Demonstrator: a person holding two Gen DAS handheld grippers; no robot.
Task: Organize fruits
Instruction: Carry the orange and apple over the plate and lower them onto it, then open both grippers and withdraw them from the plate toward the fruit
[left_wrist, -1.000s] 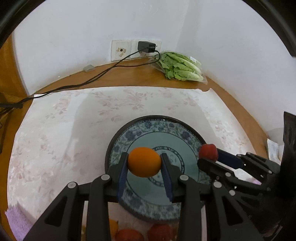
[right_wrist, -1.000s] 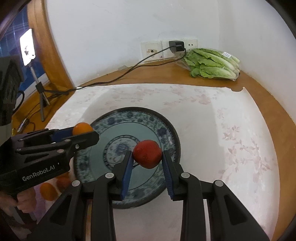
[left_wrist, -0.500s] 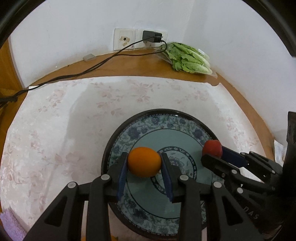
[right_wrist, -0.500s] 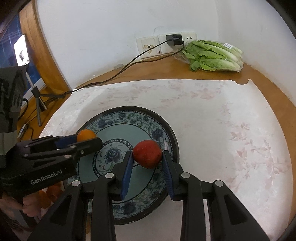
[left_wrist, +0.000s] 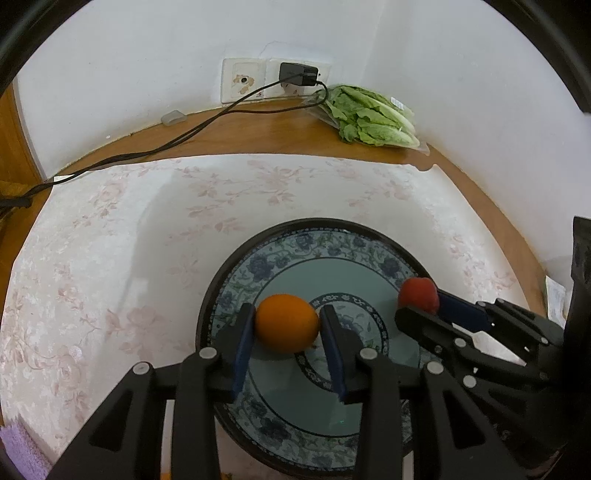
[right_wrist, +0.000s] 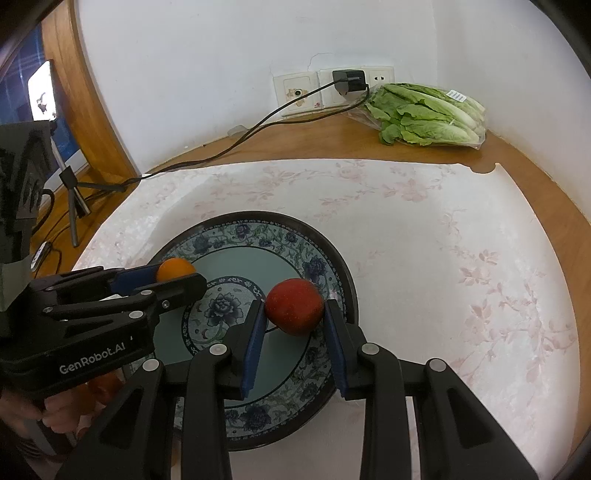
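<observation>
My left gripper is shut on an orange and holds it over the left part of a blue floral plate. My right gripper is shut on a red apple over the right part of the same plate. In the left wrist view the apple and right gripper show at the right. In the right wrist view the orange and left gripper show at the left. Whether either fruit touches the plate is unclear.
The plate sits on a white floral cloth over a wooden table. A bag of lettuce lies at the back right by wall sockets with a black charger and cable. More fruit shows partly under the left gripper.
Both grippers have moved forward over the plate with their fruits still held. The loose fruits near the front edge have dropped out of the left wrist view.
</observation>
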